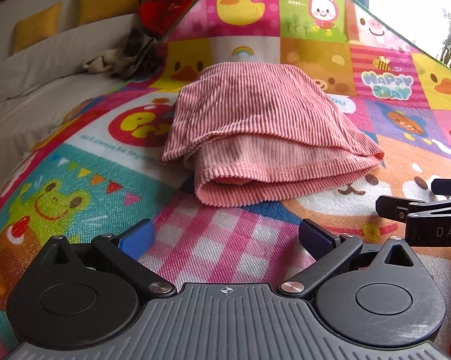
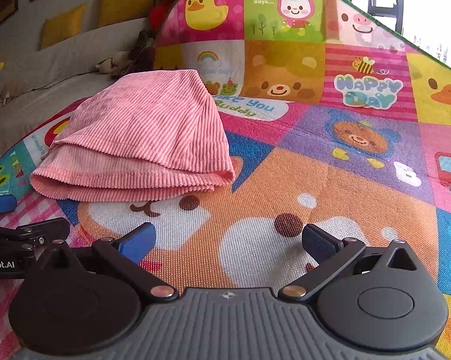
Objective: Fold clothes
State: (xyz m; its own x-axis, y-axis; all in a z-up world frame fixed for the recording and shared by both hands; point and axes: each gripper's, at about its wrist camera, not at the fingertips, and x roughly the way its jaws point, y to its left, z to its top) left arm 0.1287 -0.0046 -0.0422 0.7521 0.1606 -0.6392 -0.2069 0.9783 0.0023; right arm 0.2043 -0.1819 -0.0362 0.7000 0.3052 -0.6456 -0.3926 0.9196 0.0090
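Folded pink ribbed corduroy garment (image 1: pixel 255 126) on colourful cartoon play mat (image 1: pixel 225 240): soft, light, floppy; layers likely slide. Best pinched at near hemmed edge. Left gripper (image 1: pixel 225 237), right gripper (image 2: pixel 228 240): jaws apart, empty.

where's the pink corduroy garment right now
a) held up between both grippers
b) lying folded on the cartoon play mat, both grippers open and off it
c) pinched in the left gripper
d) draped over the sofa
b: the pink corduroy garment lies folded in layers on the cartoon play mat, while the left gripper and right gripper sit open short of it, nothing between their fingers.
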